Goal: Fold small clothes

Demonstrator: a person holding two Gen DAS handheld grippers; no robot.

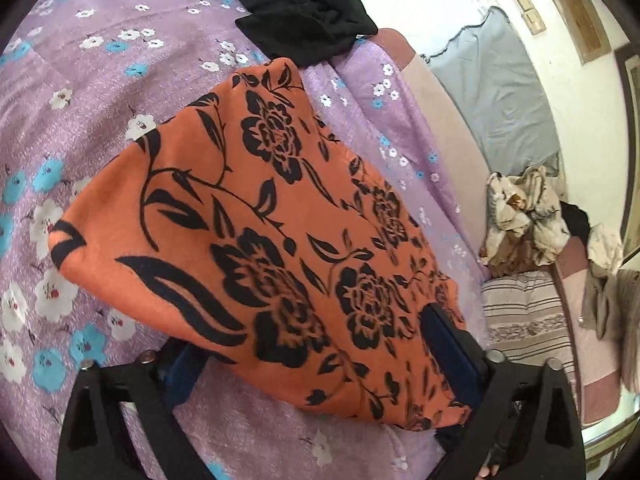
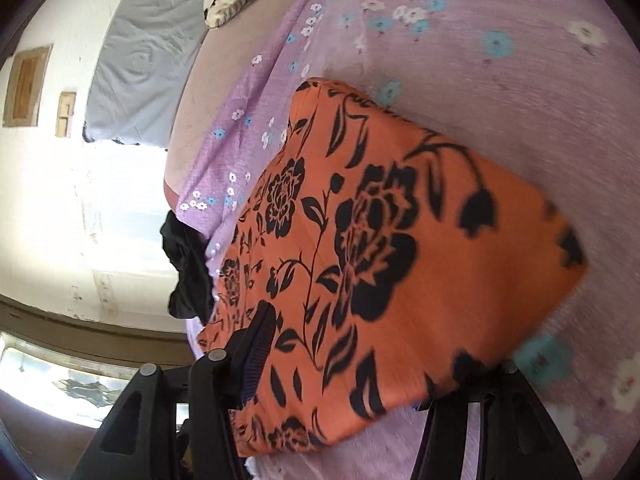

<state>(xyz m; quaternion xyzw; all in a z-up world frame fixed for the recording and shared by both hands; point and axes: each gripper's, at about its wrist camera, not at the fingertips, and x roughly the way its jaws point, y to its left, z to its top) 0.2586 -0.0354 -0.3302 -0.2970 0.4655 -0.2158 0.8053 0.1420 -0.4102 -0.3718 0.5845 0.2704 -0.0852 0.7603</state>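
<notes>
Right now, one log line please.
left gripper: holding orange floral cloth | right gripper: holding same cloth | black garment: unfolded on bedsheet

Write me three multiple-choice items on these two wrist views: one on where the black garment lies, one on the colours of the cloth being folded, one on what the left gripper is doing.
1. Where is the black garment?
A. On the purple bedsheet, beyond the far end of the orange cloth
B. Hanging on the wall
C. Between the right gripper's fingers

2. What colours is the cloth being folded?
A. Grey, plain
B. Orange with black flowers
C. White with blue flowers

3. What is the left gripper doing?
A. Hanging open, apart from any cloth
B. Gripping the striped cushion
C. Reaching around the near edge of the orange cloth, a finger on either side

Answers: 1 A, it lies bunched on the sheet past the cloth's far tip. 2 B, black blooms and leaves on orange. 3 C, blue pads flank the cloth's edge.
</notes>
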